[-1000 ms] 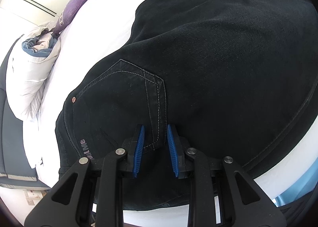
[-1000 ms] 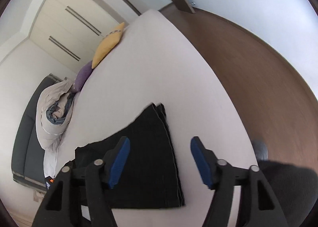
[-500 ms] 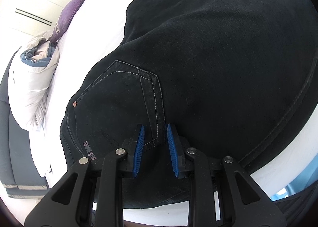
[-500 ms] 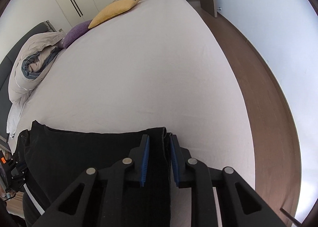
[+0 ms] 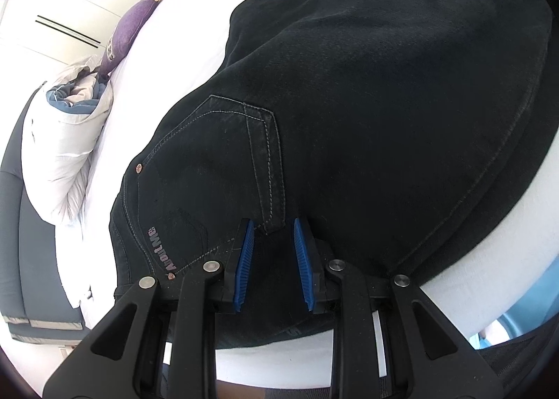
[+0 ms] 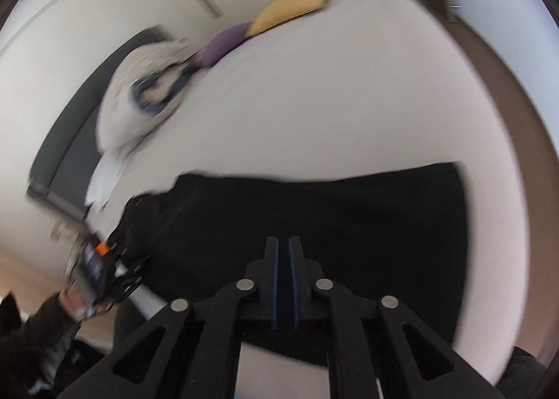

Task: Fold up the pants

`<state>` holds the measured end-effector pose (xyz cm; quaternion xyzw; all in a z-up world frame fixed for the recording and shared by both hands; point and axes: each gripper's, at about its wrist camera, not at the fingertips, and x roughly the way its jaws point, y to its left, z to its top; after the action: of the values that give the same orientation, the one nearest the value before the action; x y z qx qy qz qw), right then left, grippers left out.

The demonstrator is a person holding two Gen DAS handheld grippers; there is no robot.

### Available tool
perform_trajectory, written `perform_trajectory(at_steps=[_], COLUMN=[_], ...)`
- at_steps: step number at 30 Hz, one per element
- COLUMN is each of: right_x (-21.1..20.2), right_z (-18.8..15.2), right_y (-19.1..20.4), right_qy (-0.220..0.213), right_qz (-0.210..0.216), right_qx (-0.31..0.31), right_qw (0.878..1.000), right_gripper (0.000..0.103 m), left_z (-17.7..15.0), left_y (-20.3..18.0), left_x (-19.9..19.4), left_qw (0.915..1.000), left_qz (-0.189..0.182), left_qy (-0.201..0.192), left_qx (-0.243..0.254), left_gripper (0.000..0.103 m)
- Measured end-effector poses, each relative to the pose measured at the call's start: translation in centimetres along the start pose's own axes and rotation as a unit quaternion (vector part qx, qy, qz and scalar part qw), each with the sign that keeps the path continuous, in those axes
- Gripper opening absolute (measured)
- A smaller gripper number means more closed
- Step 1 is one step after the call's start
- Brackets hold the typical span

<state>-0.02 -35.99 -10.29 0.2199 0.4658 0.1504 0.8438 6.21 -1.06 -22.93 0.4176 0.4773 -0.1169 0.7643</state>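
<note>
While left gripper (image 5: 271,241) pinches black denim pants (image 5: 384,102), stitched pocket (image 5: 216,168) shows.

The right gripper (image 6: 283,252), open wide a second ago, has been closed nearly pad to pad; the pants (image 6: 314,220) are now seen spread wider beneath it.

I see the pants (image 6: 314,217) lying across the bed's (image 6: 349,102) near edge, pillows (image 6: 290,9) far behind, duvet (image 6: 139,102) to the left.
</note>
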Motion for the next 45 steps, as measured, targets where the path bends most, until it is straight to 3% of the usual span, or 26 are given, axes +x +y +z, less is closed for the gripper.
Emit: perform_trajectory(at_steps=[1, 3, 5, 7, 9, 13, 18, 21, 24, 25, 27, 31, 34, 35, 37, 41, 43, 45], right_x=[1.5, 4.8, 8.2, 11.5, 11.5, 10.4, 10.5, 9.9, 10.0, 9.9, 9.5, 9.1, 7.2, 6.8, 7.8, 13.0, 16.0, 18.8], right_z=[-0.9, -1.9, -2.2, -3.1, -4.3, -5.6, -5.7, -6.0, -6.4, -6.4, -6.7, -6.2, -3.4, -2.4, 0.2, 4.8, 6.6, 7.7], right_y=[2.1, 5.0, 5.1, 3.2, 2.6, 2.5, 2.5, 1.8, 2.1, 2.2, 1.9, 3.6, 5.3, 5.9, 7.2, 9.3, 10.4, 12.5], right_qy=[0.015, 0.041, 0.075, 0.149, 0.155, 0.187, 0.203, 0.202, 0.202, 0.203, 0.206, 0.226, 0.177, 0.156, 0.132, 0.135, 0.139, 0.132], right_qz=[0.024, 0.006, -0.031, -0.081, -0.104, -0.124, -0.136, -0.131, -0.14, -0.145, -0.149, -0.159, -0.156, -0.149, -0.117, -0.016, 0.045, 0.074], right_qx=[-0.014, -0.065, -0.064, -0.045, -0.058, -0.086, -0.095, -0.095, -0.113, -0.117, -0.12, -0.131, -0.141, -0.142, -0.148, -0.146, -0.142, -0.162], right_qw=[1.0, 0.997, 0.995, 0.984, 0.981, 0.971, 0.965, 0.966, 0.963, 0.961, 0.96, 0.952, 0.961, 0.966, 0.973, 0.98, 0.979, 0.975], right_gripper=[0.024, 0.04, 0.04, 0.035, 0.018, 0.017, 0.017, 0.017, 0.017, 0.017, 0.017, 0.016, 0.021, 0.022, 0.038, 0.04, 0.04, 0.04], left_z=[-0.2, -0.4, -0.8, -1.3, -1.8, -1.8, 3.1, 6.7, 8.3, 8.2, 7.2, 4.8, 3.6, 3.5, 3.5, 4.3, 4.1, 3.7], left_y=[-0.1, -0.2, -0.2, -0.1, 0.1, 1.1, 1.1, -1.6, -4.6, -5.7, -6.6, -6.1, -6.6, -6.6, -6.6, -7.5, -7.6, -7.5], left_x=[-0.1, -0.1, -0.3, -0.4, -0.6, -1.6, -6.0, -6.3, -4.6, -3.7, -3.9, -4.4, -4.5, -4.5, -4.3, -4.7, -4.8, -5.0], left_qw=[1.0, 1.0, 1.0, 1.0, 0.9999, 0.9995, 0.9904, 0.9867, 0.9865, 0.9889, 0.9906, 0.9894, 0.991, 0.9914, 0.9919, 0.9926, 0.9928, 0.9927], left_qz=[0.001, 0.003, 0.001, -0.004, -0.011, -0.026, -0.067, -0.091, -0.128, -0.128, -0.107, -0.129, -0.117, -0.115, -0.112, -0.106, -0.106, -0.108], left_qy=[-0.001, -0.002, -0.003, -0.004, -0.005, -0.008, -0.1, -0.125, -0.099, -0.075, -0.084, -0.06, -0.057, -0.055, -0.052, -0.047, -0.047, -0.049], left_qx=[0.002, 0.003, 0.002, -0.001, -0.005, -0.018, -0.068, -0.049, -0.024, -0.005, 0.017, 0.029, 0.032, 0.029, 0.029, 0.036, 0.03, 0.018], left_gripper=[0.023, 0.023, 0.023, 0.023, 0.023, 0.024, 0.023, 0.024, 0.023, 0.023, 0.023, 0.023, 0.023, 0.023, 0.023, 0.023, 0.023, 0.023])
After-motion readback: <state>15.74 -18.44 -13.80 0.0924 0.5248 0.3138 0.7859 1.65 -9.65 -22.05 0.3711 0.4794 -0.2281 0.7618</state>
